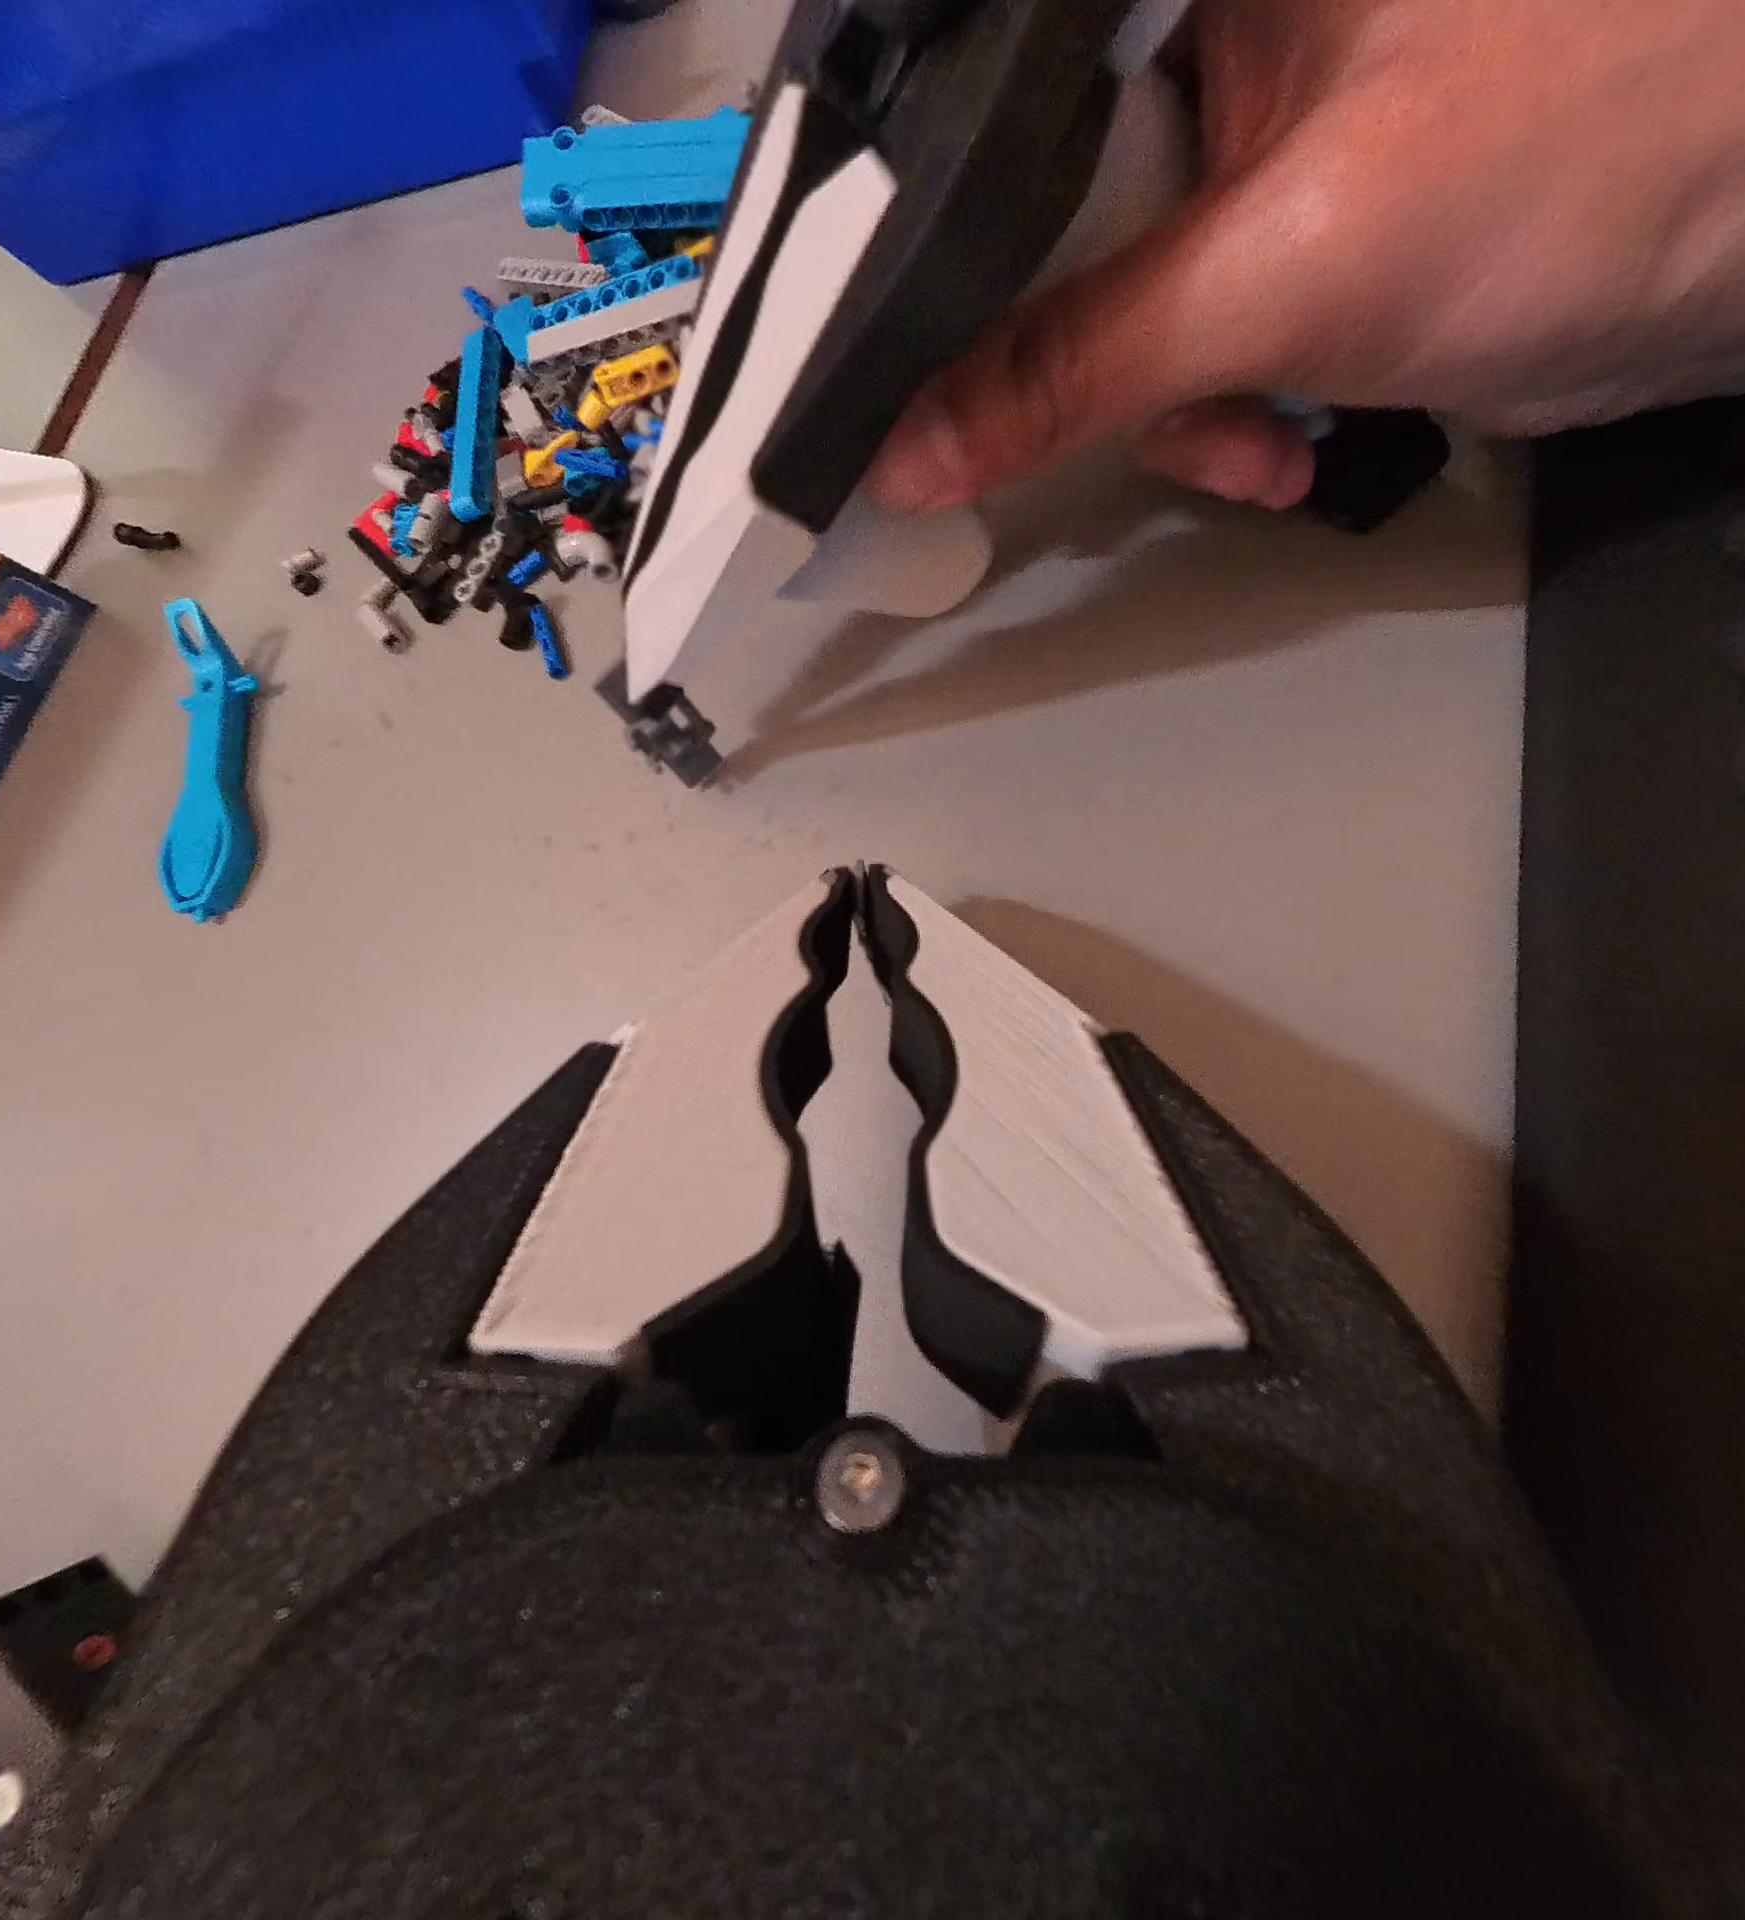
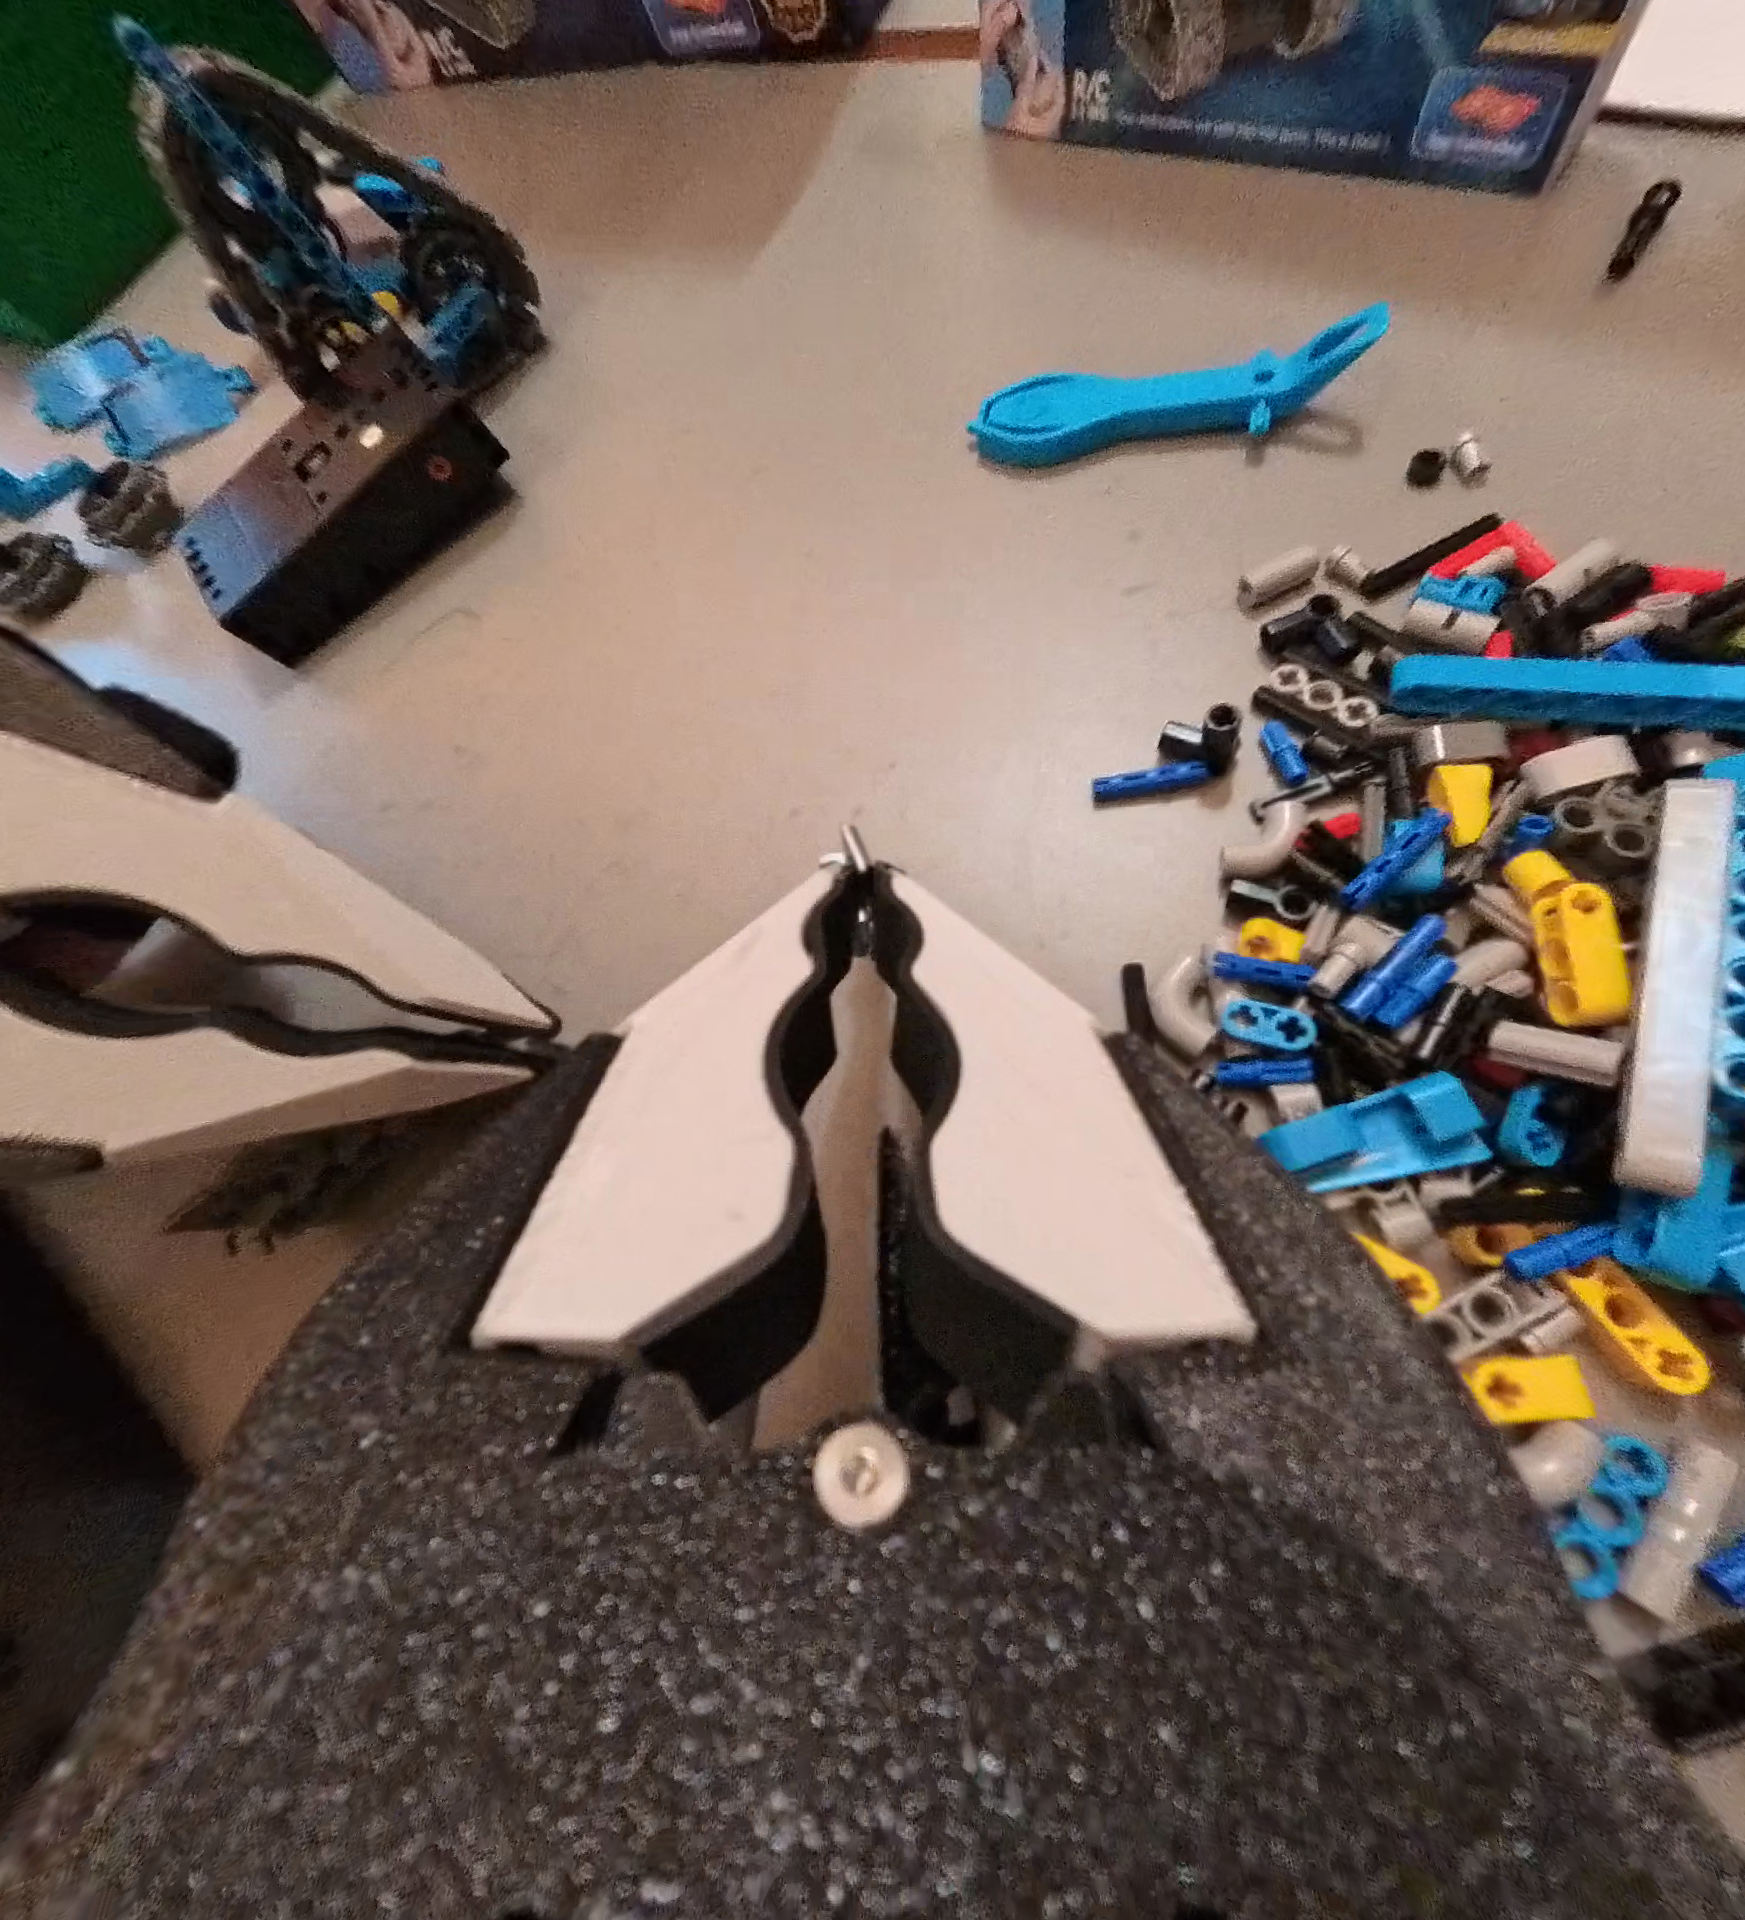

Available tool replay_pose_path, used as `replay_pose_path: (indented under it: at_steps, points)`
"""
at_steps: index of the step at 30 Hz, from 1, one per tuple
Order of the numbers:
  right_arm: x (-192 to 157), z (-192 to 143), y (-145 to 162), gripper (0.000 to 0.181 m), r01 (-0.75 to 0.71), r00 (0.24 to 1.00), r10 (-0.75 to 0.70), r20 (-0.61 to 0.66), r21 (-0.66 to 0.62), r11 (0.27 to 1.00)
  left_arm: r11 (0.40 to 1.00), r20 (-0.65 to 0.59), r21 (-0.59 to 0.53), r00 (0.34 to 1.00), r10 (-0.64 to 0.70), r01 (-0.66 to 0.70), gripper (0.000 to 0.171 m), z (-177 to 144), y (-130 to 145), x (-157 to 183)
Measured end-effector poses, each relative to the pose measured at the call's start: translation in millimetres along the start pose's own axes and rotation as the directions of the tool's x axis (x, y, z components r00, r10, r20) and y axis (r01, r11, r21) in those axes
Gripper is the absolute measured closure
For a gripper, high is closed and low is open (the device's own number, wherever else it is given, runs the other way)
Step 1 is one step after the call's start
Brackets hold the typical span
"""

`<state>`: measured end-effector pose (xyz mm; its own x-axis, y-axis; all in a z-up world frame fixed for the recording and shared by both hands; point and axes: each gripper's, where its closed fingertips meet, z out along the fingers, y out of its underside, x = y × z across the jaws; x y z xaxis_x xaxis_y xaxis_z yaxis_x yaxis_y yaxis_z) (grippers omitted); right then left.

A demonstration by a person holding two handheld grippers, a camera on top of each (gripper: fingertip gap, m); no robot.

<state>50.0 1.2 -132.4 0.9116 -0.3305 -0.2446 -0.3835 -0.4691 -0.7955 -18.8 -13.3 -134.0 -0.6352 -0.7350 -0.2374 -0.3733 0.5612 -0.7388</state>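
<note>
My right gripper is shut on a small dark grey building piece that sticks out of its tips, just above the beige table. In the left wrist view the right gripper is held by a hand and the grey piece sits at its tip. My left gripper is shut with nothing visible in it, close to the right gripper. It shows at the left of the right wrist view. A pile of mixed building pieces lies right of the right gripper.
The pile also shows in the left wrist view. A blue plastic tool lies on the table. A part-built tracked model and a black box stand far left. Printed cartons stand at the back. A blue bin and a dark block border the table. The tips of one gripper are about 7 cm away from the tips of the other. The dark block is about 12 cm from my left fingertips.
</note>
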Motion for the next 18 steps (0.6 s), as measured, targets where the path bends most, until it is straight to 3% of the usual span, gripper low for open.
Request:
replay_pose_path:
  at_steps: [3,6,10,13,18]
  points:
    - [4,-15,-10,0.180,-0.003,1.000,0.001,0.018,0.068,0.998,0.997,-0.051,0.052,0.997,-0.049,0.052,0.169,-1,1,-6]
    - [34,-39,-20,0.179,-0.004,1.000,0.007,-0.029,0.114,0.994,0.989,-0.051,0.090,0.992,-0.113,0.118,0.169,-2,0,-17]
    - [155,-125,-36,0.179,-0.015,0.933,0.074,-0.352,0.166,0.986,0.974,-0.067,0.153,0.985,-0.161,0.170,0.162,-14,-13,-21]
    - [236,-168,-2,0.179,-0.095,0.870,0.091,-0.485,0.017,0.995,0.958,-0.100,0.191,0.975,-0.199,0.215,0.157,-24,-21,-23]
    - [268,-174,25,0.165,-0.067,0.871,0.006,-0.491,-0.108,0.992,0.949,-0.132,0.180,0.962,-0.238,0.260,0.157,-34,-20,-26]
